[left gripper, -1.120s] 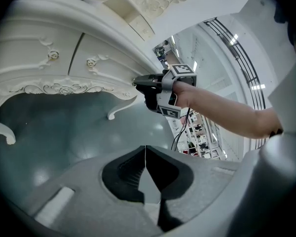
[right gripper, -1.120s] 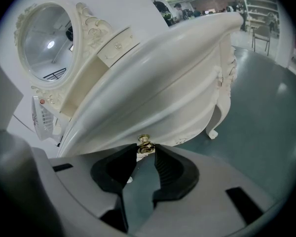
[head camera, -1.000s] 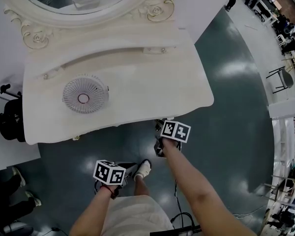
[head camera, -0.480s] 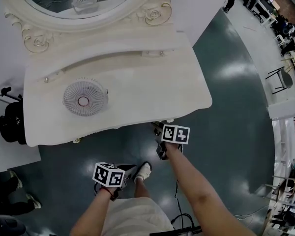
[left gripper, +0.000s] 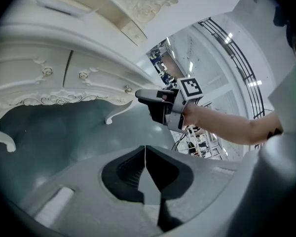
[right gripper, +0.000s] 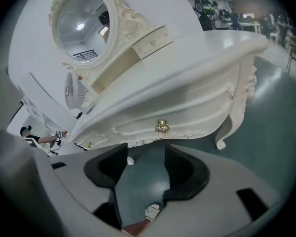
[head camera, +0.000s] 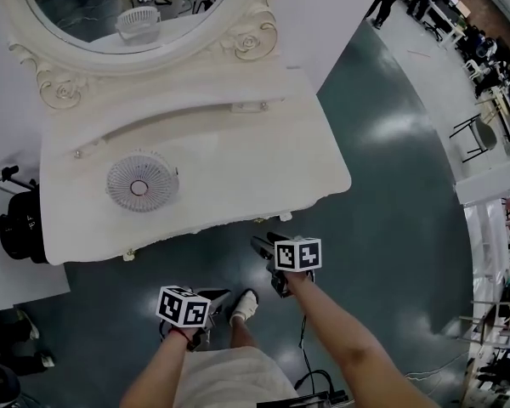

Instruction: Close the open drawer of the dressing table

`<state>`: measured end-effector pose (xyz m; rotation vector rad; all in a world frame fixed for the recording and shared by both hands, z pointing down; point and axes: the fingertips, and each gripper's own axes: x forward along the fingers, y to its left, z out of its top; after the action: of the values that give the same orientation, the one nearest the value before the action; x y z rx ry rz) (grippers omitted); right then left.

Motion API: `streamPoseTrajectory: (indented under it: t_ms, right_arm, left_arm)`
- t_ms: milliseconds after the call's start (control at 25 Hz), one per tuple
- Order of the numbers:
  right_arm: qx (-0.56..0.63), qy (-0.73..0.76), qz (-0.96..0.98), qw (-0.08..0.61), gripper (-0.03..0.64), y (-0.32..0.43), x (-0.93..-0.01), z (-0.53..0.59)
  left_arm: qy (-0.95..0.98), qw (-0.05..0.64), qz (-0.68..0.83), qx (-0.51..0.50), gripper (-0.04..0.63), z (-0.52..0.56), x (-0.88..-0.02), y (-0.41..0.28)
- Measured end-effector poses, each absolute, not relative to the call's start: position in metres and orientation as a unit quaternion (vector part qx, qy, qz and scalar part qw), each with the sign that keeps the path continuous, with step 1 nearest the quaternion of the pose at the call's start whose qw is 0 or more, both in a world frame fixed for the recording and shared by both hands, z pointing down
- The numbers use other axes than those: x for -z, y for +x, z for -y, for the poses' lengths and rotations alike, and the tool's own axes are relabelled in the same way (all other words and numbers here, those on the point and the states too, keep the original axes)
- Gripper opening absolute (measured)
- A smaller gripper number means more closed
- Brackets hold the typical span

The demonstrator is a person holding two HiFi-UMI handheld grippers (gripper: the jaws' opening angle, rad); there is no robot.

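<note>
The white dressing table (head camera: 238,168) carries an oval mirror (head camera: 110,7) and a small round fan (head camera: 141,182). In the right gripper view its drawer front (right gripper: 192,105) sits flush under the top, and a gold knob (right gripper: 162,126) lies just beyond my jaws. My right gripper (right gripper: 145,155) (head camera: 260,246) has just been opening its jaws. It hangs open a short way off the table's front edge with nothing between its fingers. My left gripper (left gripper: 145,152) (head camera: 214,297) is shut and empty, lower and nearer my body. The right gripper (left gripper: 149,97) also shows in the left gripper view.
A curved table leg (right gripper: 228,132) stands at the right front corner. A black bag and stand (head camera: 17,223) sit left of the table. My shoe (head camera: 245,306) rests on the dark green floor. A folding chair (head camera: 484,138) stands far right.
My right gripper has drawn back from the table's front edge toward me and its jaws have spread. The left gripper has stayed put.
</note>
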<state>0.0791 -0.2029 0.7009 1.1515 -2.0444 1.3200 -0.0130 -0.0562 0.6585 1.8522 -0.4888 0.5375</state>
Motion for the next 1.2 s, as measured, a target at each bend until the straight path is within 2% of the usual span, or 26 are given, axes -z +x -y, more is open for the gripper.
streamPoseTrajectory:
  t_ms: [280,760,1000,1200]
  right_arm:
    - [-0.475,0.403,0.747,0.233,0.241,0.079,-0.681,0.163]
    - [-0.448,0.415,0.773,0.171,0.237,0.072,-0.609,0.120]
    - [-0.404,0.389,0.813,0.157,0.212,0.055,-0.571,0.089]
    - [-0.400,0.400,0.817,0.110,0.139,0.053,-0.542,0.072]
  left_arm:
    - [0.791,0.532,0.197,-0.229,0.011,0.054,-0.642,-0.012]
    - [0.804,0.518,0.171,-0.237,0.011,0.023,-0.616,-0.021]
    - [0.808,0.511,0.165,-0.243,0.011,0.008,-0.607,-0.036]
    - [0.817,0.503,0.160,-0.233,0.011,-0.003,-0.596,-0.046]
